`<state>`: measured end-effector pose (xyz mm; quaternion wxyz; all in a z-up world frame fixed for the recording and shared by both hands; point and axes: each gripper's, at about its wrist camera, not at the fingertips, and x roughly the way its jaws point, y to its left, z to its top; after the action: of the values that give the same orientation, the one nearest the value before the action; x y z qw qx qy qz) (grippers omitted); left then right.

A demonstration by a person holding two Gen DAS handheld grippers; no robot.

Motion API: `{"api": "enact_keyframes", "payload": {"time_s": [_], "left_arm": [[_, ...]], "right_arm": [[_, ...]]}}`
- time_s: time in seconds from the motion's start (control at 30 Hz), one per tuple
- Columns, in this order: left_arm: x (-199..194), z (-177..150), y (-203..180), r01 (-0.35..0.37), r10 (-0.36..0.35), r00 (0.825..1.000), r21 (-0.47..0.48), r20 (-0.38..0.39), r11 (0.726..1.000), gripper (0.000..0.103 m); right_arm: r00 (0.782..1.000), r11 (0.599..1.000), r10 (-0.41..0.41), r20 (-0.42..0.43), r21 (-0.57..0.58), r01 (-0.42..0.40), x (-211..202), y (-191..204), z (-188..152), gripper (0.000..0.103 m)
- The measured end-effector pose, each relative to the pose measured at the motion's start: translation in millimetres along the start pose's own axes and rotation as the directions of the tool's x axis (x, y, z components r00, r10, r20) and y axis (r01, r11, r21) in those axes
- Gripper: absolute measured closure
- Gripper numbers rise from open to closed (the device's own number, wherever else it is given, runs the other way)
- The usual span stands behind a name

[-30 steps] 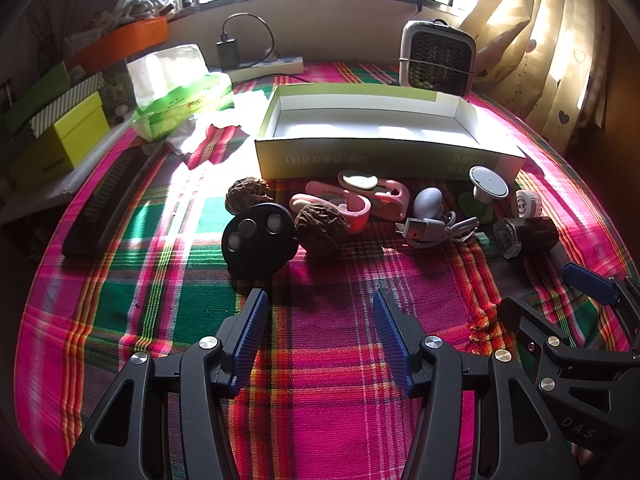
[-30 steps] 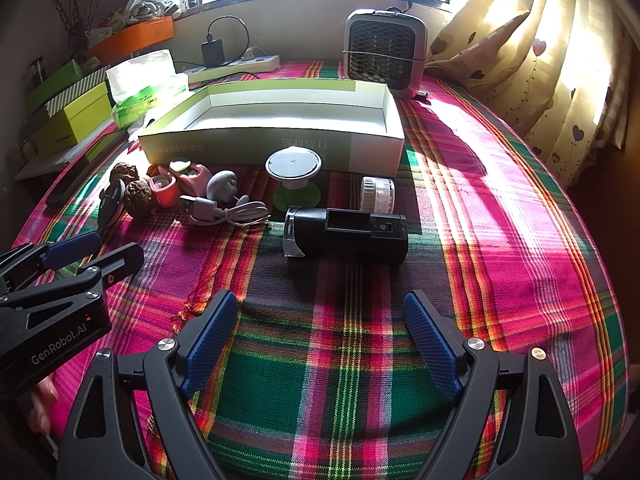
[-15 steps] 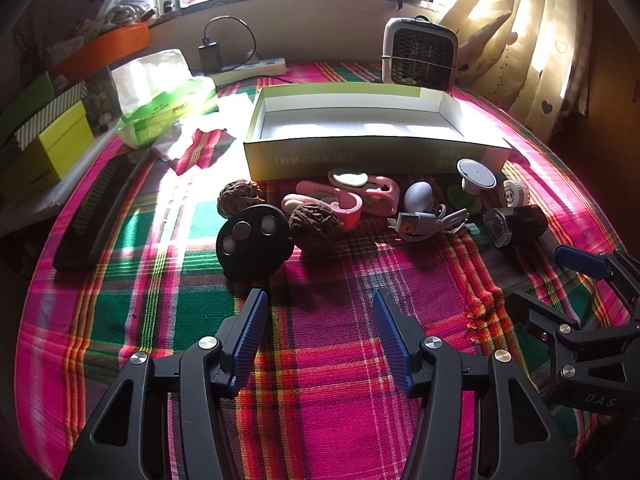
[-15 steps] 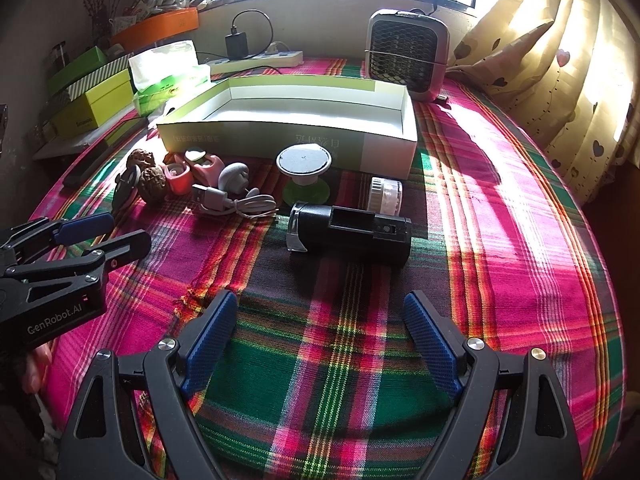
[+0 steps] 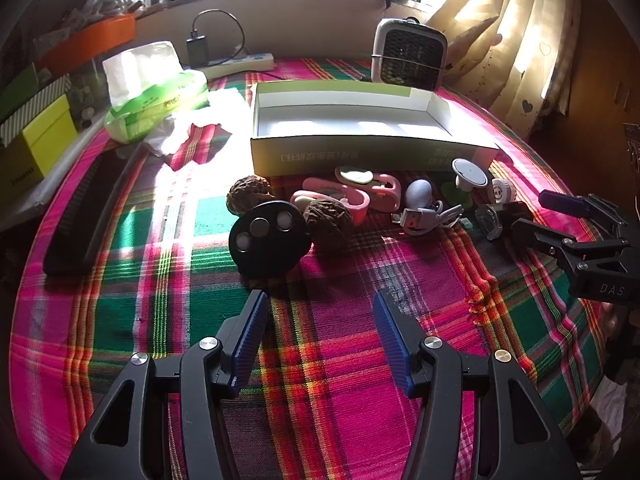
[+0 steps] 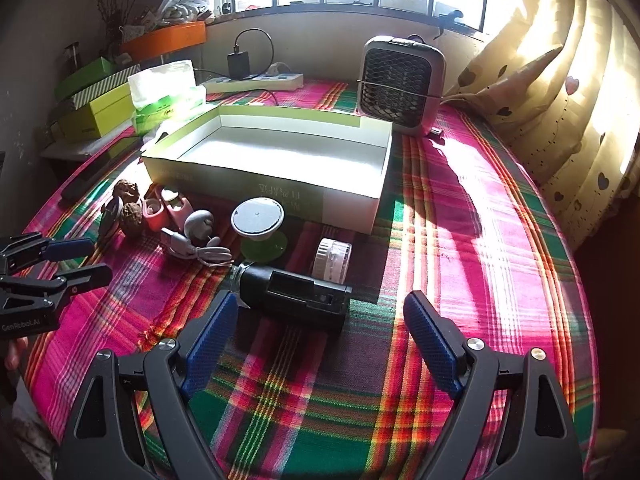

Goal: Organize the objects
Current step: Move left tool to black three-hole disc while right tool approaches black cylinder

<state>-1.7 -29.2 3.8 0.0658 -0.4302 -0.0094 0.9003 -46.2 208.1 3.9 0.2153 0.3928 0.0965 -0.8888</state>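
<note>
An empty green-and-white box (image 5: 352, 128) (image 6: 280, 160) stands on the plaid tablecloth. In front of it lie a black disc (image 5: 270, 236), two walnuts (image 5: 249, 193) (image 5: 328, 220), pink clips (image 5: 360, 190), a grey USB cable (image 5: 424, 216) (image 6: 196, 248), a white round holder on a green base (image 6: 258, 218), a small white jar (image 6: 332, 258) and a black cylinder device (image 6: 292, 296). My left gripper (image 5: 320, 312) is open just short of the black disc. My right gripper (image 6: 320, 316) is open, its left finger close to the black device's near end.
A small fan heater (image 6: 400, 84), a power strip (image 6: 256, 80), a green tissue pack (image 5: 156, 92) and stacked boxes (image 5: 36, 136) stand at the back. A black comb-like bar (image 5: 84, 212) lies at left. Curtains (image 6: 560, 80) hang at right.
Both grippers moved forward toward the objects. The right gripper now has the black device near its fingers. Jaws stayed open.
</note>
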Motion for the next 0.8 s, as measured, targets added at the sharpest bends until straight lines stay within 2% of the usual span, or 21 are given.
{"api": "enact_keyframes", "payload": {"time_s": [0.07, 0.27, 0.5, 0.63, 0.7, 0.8], "left_arm": [[0, 1, 3, 0.002, -0.002, 1.0, -0.007, 0.0, 1.0, 0.05], [-2, 3, 16, 0.004, -0.004, 1.0, -0.048, -0.002, 0.999, 0.05], [-1, 4, 22, 0.004, -0.004, 1.0, -0.067, -0.007, 0.998, 0.05], [0, 5, 23, 0.005, -0.006, 1.0, -0.069, -0.007, 0.998, 0.05], [0, 5, 24, 0.006, -0.006, 1.0, -0.071, -0.007, 0.997, 0.05], [-1, 6, 26, 0.013, -0.013, 1.0, -0.073, -0.004, 0.997, 0.05]], "right_arm": [[0.998, 0.998, 0.056, -0.015, -0.01, -0.056, 4, 0, 2, 0.018], [0.987, 0.987, 0.158, -0.033, -0.007, -0.158, 7, 5, 2, 0.018], [0.975, 0.976, 0.21, -0.072, -0.05, -0.214, 1, 23, -10, 0.018], [0.961, 0.961, 0.258, -0.103, -0.08, -0.266, -4, 34, -16, 0.018], [0.965, 0.962, 0.246, -0.091, -0.097, -0.255, -6, 35, -15, 0.018], [0.977, 0.976, 0.206, -0.047, -0.063, -0.208, -10, 26, -9, 0.018]]}}
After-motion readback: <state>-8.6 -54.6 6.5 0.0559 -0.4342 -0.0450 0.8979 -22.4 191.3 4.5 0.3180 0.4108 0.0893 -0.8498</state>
